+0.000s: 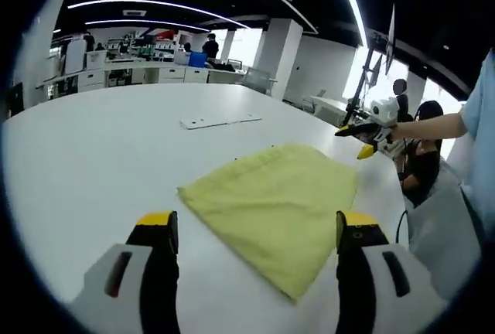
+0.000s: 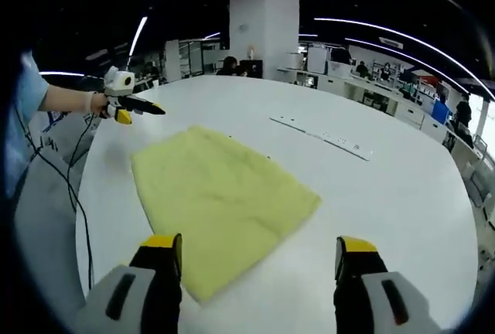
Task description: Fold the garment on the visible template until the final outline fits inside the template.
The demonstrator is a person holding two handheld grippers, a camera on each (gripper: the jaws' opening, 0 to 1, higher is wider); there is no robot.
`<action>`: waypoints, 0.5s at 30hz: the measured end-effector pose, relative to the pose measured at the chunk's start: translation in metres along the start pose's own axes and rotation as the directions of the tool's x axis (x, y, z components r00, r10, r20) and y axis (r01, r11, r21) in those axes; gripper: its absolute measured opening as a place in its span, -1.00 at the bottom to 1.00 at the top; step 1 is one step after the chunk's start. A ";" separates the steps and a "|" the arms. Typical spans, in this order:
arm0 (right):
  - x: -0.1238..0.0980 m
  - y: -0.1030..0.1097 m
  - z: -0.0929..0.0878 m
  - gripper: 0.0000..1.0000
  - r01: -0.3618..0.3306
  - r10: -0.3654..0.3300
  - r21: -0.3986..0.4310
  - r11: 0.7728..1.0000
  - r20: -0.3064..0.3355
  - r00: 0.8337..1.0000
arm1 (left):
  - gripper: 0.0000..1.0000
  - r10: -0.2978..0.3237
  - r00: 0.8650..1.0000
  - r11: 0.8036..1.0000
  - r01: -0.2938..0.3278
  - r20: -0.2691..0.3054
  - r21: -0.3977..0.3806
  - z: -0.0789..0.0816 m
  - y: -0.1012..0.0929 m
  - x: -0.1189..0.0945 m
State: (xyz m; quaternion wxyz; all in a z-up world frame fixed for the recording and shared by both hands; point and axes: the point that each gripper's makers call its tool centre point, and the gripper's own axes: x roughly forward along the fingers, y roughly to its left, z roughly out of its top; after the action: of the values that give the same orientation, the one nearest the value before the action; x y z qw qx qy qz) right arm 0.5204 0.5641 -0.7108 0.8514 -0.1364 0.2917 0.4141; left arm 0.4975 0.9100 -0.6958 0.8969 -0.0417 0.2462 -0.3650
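A yellow garment (image 1: pixel 274 199) lies folded flat as a rough rectangle on the white table (image 1: pixel 93 164). In the left gripper view my left gripper (image 1: pixel 257 222) hovers just short of the cloth's near corner, jaws wide apart, holding nothing. My right gripper (image 1: pixel 362 131) hangs in a hand off the cloth's far right corner. In the right gripper view the same garment (image 2: pixel 220 195) stretches away ahead. My right gripper (image 2: pixel 259 245) is open above its near edge. My left gripper (image 2: pixel 131 107) is held in the air beyond the far left corner. No template outline is plain to see.
A flat white strip (image 1: pixel 220 121) (image 2: pixel 321 137) lies on the table beyond the cloth. Black cables (image 2: pixel 66 187) trail off the table's edge near the person's sleeve (image 2: pixel 23 102). A seated person (image 1: pixel 421 156) is close by. Desks and people fill the background.
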 end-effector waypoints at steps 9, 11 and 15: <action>-0.007 0.017 -0.019 0.49 -0.022 0.023 0.037 0.999 -0.017 1.000 | 0.35 -0.054 0.997 0.998 0.052 -0.059 -0.026 -0.034 -0.018 -0.013; -0.006 0.020 -0.025 0.41 -0.028 0.029 0.041 0.999 -0.027 0.999 | 0.26 -0.057 0.995 0.998 0.055 -0.080 -0.029 -0.042 -0.020 -0.014; -0.007 0.022 -0.033 0.21 -0.031 0.034 0.060 0.998 -0.040 0.999 | 0.17 -0.071 0.989 0.997 0.066 -0.129 -0.039 -0.060 -0.026 -0.018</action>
State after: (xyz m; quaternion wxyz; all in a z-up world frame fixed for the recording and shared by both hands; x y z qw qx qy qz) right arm 0.4871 0.5575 -0.7327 0.8419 -0.1148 0.3237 0.4162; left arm 0.4417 0.9097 -0.7348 0.8649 -0.0415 0.3091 -0.3933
